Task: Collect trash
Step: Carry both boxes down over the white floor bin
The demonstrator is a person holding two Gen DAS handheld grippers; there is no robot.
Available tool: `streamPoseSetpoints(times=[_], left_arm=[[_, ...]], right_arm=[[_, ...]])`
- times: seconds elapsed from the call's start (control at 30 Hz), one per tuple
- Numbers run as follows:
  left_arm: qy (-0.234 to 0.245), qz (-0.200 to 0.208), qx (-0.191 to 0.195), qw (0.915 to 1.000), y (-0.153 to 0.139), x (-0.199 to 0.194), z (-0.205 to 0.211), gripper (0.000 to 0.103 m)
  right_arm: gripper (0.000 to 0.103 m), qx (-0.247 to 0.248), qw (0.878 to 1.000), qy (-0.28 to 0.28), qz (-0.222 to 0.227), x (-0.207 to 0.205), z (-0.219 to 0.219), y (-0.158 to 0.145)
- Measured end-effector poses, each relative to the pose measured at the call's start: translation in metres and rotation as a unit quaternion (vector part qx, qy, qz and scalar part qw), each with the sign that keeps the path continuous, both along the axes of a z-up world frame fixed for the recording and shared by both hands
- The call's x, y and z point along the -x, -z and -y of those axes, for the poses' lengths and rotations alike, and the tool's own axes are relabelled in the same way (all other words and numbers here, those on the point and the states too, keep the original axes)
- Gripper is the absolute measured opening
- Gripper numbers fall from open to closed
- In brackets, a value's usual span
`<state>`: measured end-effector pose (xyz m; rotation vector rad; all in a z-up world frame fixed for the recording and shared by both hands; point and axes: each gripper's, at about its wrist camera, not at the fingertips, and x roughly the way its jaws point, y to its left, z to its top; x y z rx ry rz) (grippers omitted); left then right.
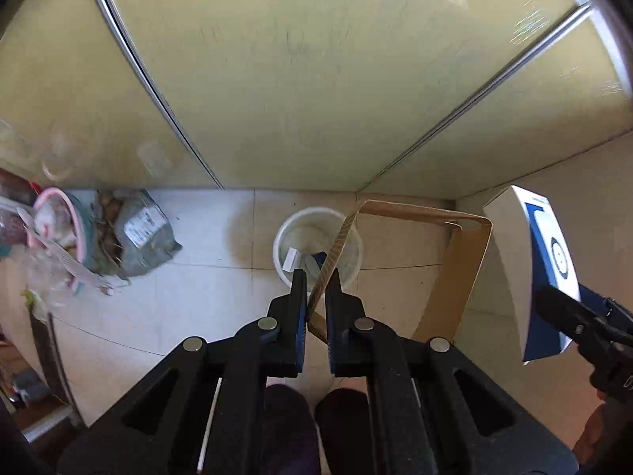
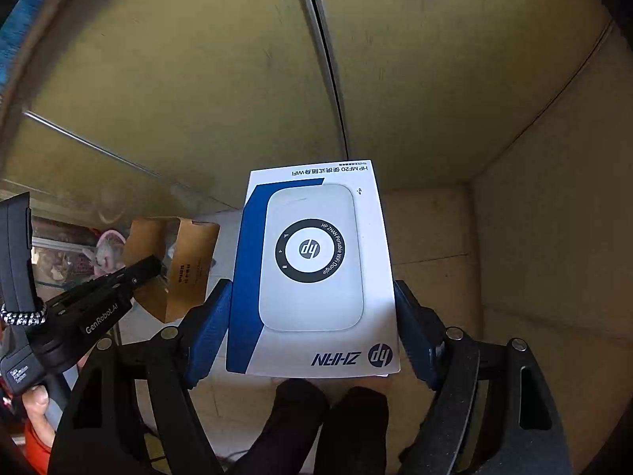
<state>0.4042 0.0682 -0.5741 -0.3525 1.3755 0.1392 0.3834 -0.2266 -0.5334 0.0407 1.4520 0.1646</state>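
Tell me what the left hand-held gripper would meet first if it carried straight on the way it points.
Probably the white bin on the floor: the left hand-held gripper, shut on the brown cardboard sleeve, points at it. Depth is unclear, but nothing else shows in that line.

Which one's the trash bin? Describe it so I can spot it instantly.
Look at the pale tiled floor where it meets the yellowish sliding doors. The bin stands there, straight beyond the left gripper and partly behind the brown cardboard sleeve it grips. It is the only round white bucket, open-topped with scraps inside, unlike the grey bag of clutter further left.
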Motion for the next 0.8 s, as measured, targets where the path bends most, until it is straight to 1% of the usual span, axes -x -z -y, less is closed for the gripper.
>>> streamPoseSetpoints(times=[0.13,0.27,0.4,0.53,0.63,0.73,0.8], left_arm=[[-0.008,-0.012,0.002,0.9999,0.067,-0.003,0.0,0.007],[-0.026,-0.027,0.009,0.9993,0.123,0.0,-0.004,0.007],[-0.045,-0.043,0.013,0.998,0.17,0.009,-0.014,0.007],[-0.061,-0.055,0.008,0.9966,0.204,0.018,-0.021,0.007],[-0.065,-0.064,0.0,0.9958,0.225,0.022,-0.027,0.007],[-0.068,-0.067,0.005,0.9954,0.236,0.023,-0.028,0.007],[-0.065,-0.069,0.007,0.9955,0.239,0.022,-0.031,0.007]], right_arm=[[0.076,-0.003,1.0,-0.003,-0.018,-0.006,0.005,0.068],[0.076,-0.012,0.999,-0.009,-0.037,-0.009,0.004,0.127],[0.076,-0.022,0.998,-0.014,-0.056,-0.019,-0.014,0.171],[0.076,-0.035,0.997,-0.024,-0.069,-0.023,-0.028,0.199],[0.076,-0.045,0.995,-0.031,-0.079,-0.024,-0.039,0.209],[0.076,-0.046,0.994,-0.039,-0.088,-0.027,-0.04,0.216],[0.076,-0.049,0.994,-0.041,-0.092,-0.029,-0.032,0.216]])
